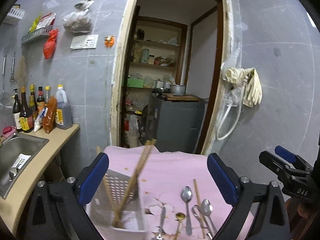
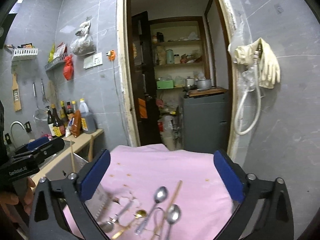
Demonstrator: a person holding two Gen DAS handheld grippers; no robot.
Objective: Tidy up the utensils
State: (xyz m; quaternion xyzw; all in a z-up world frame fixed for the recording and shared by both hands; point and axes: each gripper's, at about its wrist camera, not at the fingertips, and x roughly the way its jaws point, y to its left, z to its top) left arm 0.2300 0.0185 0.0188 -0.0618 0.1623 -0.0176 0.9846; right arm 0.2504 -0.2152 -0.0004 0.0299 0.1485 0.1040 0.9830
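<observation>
1. Chopsticks (image 1: 128,182) are the first risk. They stand leaning and crossed in the white perforated holder (image 1: 118,192), which sits below the left finger of the left tool (image 1: 158,178). Their tips rise up between that tool's spread fingers, so a careless descent could knock them and tip the light holder over.

2. Left tool: its fingers stand wide apart and pinch nothing. It hangs above the pink cloth (image 1: 176,168) covering the bench, with the holder under its left finger and the loose utensils low between the fingers toward the right one.

3. Loose utensils lie crowded on the cloth under the right tool (image 2: 162,174). From left to right there is a knife-like piece (image 2: 123,211), a small gold spoon (image 2: 140,214), a steel spoon (image 2: 160,195), a single chopstick (image 2: 176,193) and a second steel spoon (image 2: 173,214). A wire whisk (image 2: 159,218) seems to lie partly beneath them. Several touch or overlap, so closing on one could drag or flick a neighbour off the bench edge nearest the camera.

4. Right tool: its fingers are also spread and hold nothing. The utensils sit low between them, nearer the camera than the fingertips, so it would probably have to pull back and dip to reach one.

5. Thin flat handles on soft cloth may slip from the pads, and the cloth could bunch up in the pinch.
</observation>
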